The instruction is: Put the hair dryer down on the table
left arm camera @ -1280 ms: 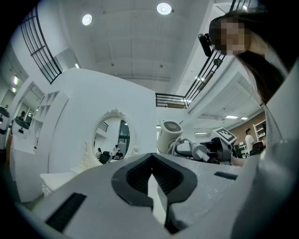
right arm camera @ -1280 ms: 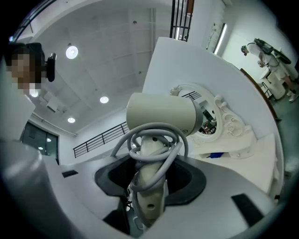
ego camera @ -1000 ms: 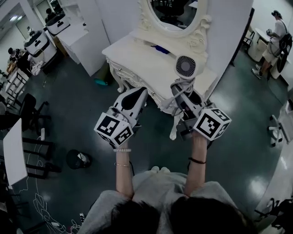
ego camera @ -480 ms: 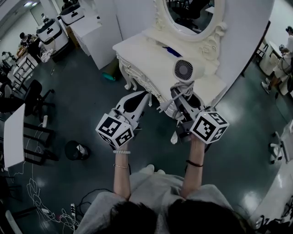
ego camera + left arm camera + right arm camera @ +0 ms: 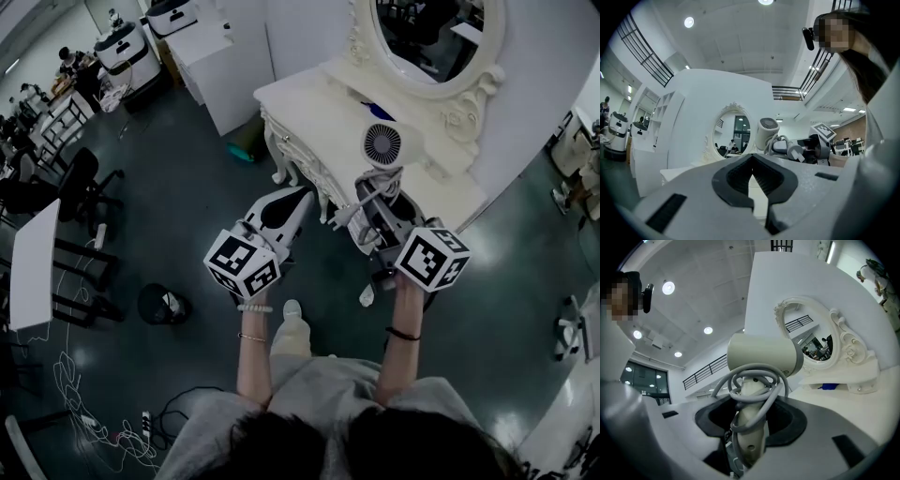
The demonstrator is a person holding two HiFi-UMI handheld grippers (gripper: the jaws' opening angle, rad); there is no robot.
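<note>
our right gripper (image 5: 380,199) pinches the hair dryer (image 5: 382,146) by its cord-wrapped handle (image 5: 750,427); we judge it rigid, top-heavy, smooth plastic. our left gripper (image 5: 302,195) sits pressed together, empty.

1 hair dryer (image 5: 382,145), 1 L claw (image 5: 302,194) + 1 R claw (image 5: 375,192), 1 vanity tbl (image 5: 319,103), 1 oval mirror (image 5: 431,37), 1 blue obj (image 5: 828,386).

Cream hair dryer (image 5: 382,146), grey cord (image 5: 757,373), white table (image 5: 314,105).
</note>
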